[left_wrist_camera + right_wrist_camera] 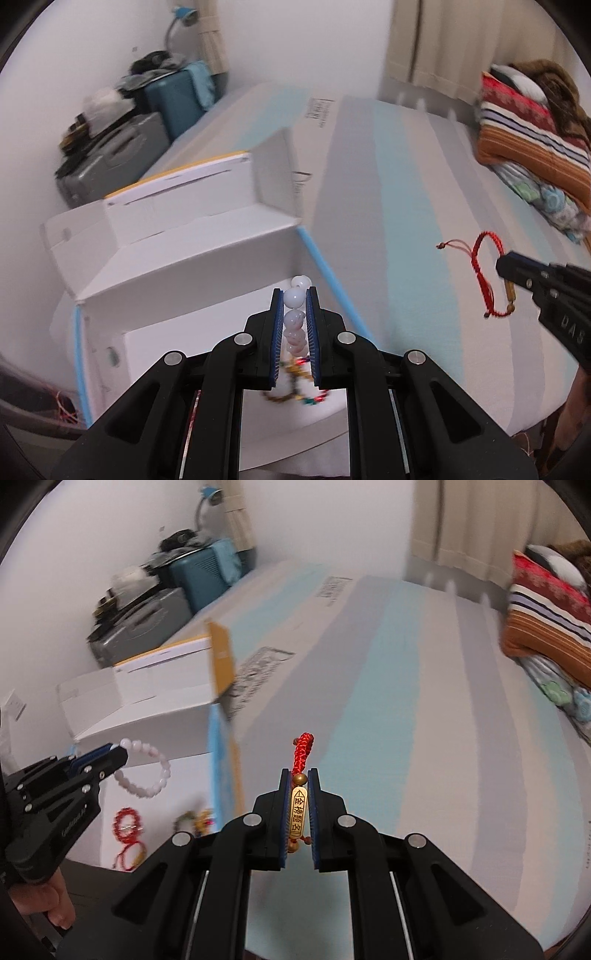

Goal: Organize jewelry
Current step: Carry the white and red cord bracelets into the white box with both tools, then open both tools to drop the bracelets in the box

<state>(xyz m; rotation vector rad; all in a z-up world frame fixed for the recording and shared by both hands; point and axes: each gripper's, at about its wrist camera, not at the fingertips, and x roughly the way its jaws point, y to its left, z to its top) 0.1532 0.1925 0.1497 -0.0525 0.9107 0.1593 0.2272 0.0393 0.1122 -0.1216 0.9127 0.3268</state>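
left gripper [294, 314] fingers clamped on pale bead bracelet [147, 771], held over white box [177, 258]. right gripper [300, 808] fingers pinched gold tag of red cord bracelet [487, 277] above striped bed [406, 206].

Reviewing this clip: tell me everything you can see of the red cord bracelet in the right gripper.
The red bracelet is a braided red cord threaded through a flat gold bar engraved with Chinese characters, with small gold beads at each end of the bar. The right gripper is shut on the bar, holding it upright between the blue pads. From the left wrist view the cord loop hangs free in the air above the striped bed, with thin tails ending in small beads.
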